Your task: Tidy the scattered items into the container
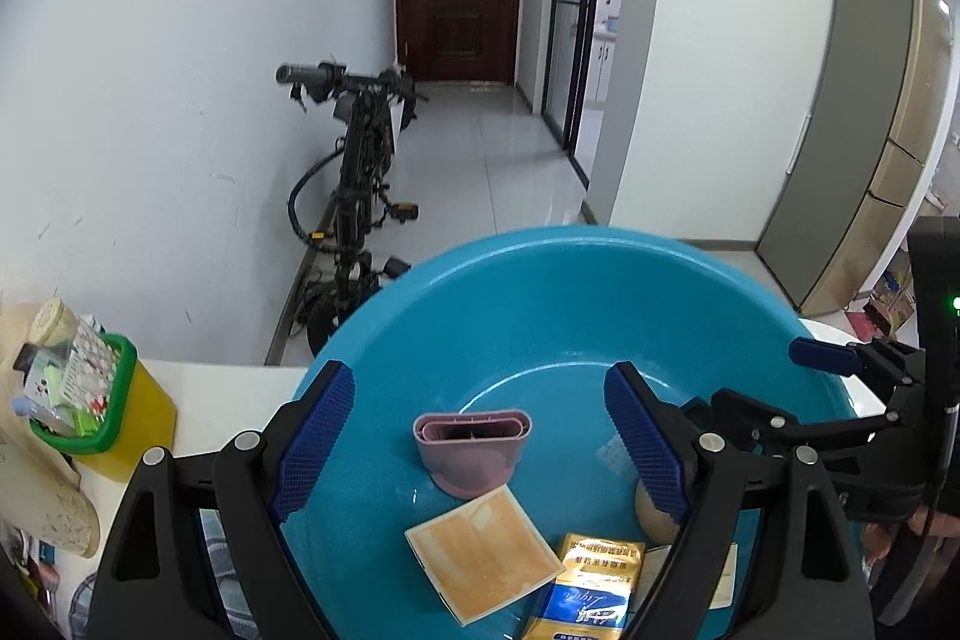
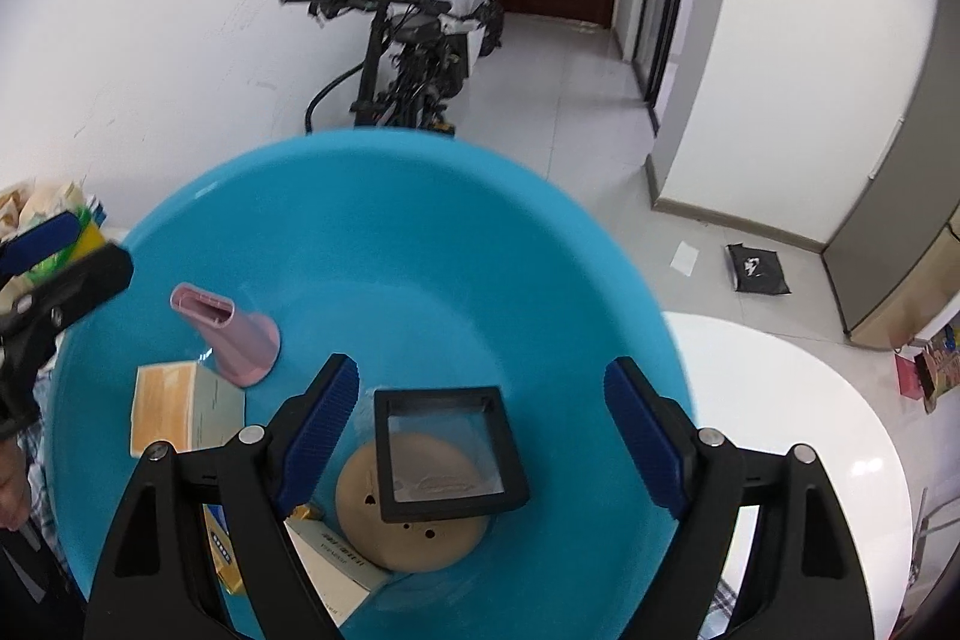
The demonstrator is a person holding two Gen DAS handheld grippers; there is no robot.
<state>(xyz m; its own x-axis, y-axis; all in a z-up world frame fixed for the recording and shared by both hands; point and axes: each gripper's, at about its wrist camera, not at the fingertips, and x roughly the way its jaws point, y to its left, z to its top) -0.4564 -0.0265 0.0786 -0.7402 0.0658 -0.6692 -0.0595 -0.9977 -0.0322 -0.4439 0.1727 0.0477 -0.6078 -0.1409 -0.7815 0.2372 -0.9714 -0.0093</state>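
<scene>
Between and just below the right tongs [image 2: 480, 436], both pairs gaping and empty, the black frame [image 2: 449, 451] lies in the blue basin [image 2: 384, 196], where lowering the left tongs [image 1: 474, 436] might topple the pink holder [image 1: 471, 451].

Open left tongs [image 1: 480, 436] over blue basin [image 1: 540, 280].

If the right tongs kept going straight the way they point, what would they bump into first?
Most likely the black square frame, which lies tilted on the round tan disc inside the blue basin. The open right tongs point right at it, with nothing between, though depth is hard to judge.
</scene>
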